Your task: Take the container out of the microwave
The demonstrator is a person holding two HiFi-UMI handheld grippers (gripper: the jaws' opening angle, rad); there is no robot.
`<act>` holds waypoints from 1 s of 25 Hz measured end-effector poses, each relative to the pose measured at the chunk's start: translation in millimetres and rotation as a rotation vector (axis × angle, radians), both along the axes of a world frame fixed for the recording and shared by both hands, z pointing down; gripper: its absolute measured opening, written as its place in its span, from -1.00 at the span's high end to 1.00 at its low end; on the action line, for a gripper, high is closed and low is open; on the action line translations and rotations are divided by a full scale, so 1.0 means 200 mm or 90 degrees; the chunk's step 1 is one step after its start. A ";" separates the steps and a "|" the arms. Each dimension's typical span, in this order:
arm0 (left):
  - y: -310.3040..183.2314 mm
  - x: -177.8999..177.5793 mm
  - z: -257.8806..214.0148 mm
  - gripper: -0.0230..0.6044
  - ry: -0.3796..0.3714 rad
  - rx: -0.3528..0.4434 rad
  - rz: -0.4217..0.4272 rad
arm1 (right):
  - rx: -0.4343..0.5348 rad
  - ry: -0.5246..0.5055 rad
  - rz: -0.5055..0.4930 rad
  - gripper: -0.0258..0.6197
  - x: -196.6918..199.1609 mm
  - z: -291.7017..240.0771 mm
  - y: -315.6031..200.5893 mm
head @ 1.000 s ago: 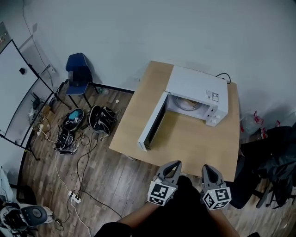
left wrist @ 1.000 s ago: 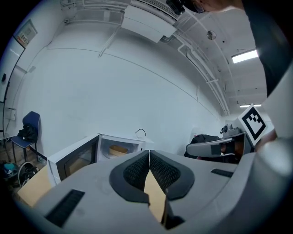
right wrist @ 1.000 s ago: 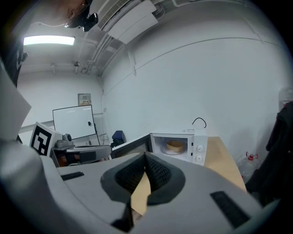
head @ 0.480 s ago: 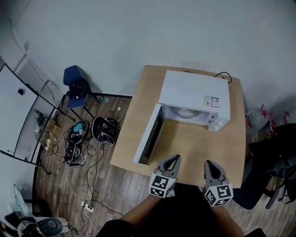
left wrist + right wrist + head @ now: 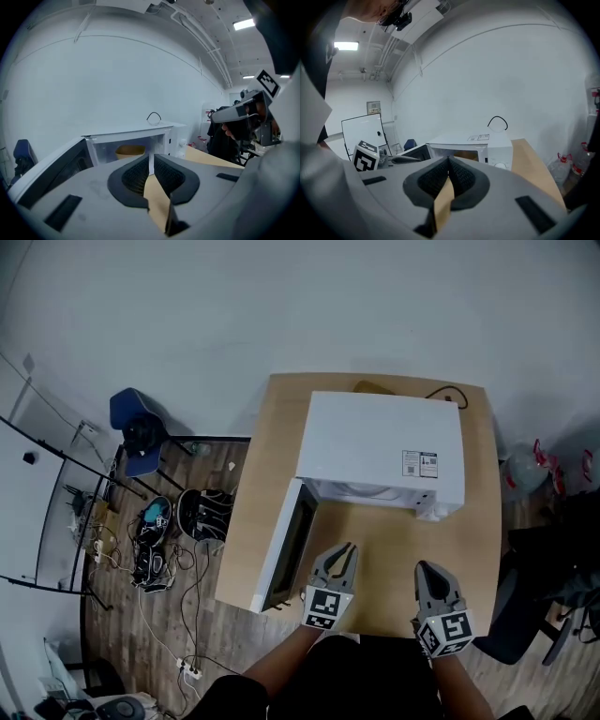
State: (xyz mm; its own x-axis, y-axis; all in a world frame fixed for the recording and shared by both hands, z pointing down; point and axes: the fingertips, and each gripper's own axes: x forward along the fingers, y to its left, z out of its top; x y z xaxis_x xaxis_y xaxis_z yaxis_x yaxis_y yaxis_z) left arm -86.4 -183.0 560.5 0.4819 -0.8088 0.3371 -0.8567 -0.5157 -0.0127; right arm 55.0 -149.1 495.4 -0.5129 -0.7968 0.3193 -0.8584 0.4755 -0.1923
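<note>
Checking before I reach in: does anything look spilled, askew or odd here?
Nothing on the table stands out: the microwave has its door open, the container sits inside, no spill shows. Only the floor is messy, with tangled cables.

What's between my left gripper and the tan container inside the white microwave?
Nothing but bare light wooden table separates the left gripper from the tan container; the left gripper view shows this.

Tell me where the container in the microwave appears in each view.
Head view: not visible; the microwave top hides it.
Left gripper view: the tan container sits just left of centre, inside the open cavity.
Right gripper view: a tan sliver at centre, inside the cavity.
Shared landmark: the black cable looping behind the microwave.
</note>
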 end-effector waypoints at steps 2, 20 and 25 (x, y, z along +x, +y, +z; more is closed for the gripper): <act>-0.09 0.00 0.07 0.88 -0.011 -0.015 0.004 | -0.008 -0.006 0.008 0.73 0.04 0.03 -0.05; -0.72 0.11 0.47 0.41 -0.186 0.020 0.099 | -0.048 -0.020 0.110 0.73 0.39 0.20 -0.33; -0.83 0.13 0.54 0.38 -0.228 0.039 0.125 | -0.045 -0.003 0.111 0.73 0.44 0.23 -0.36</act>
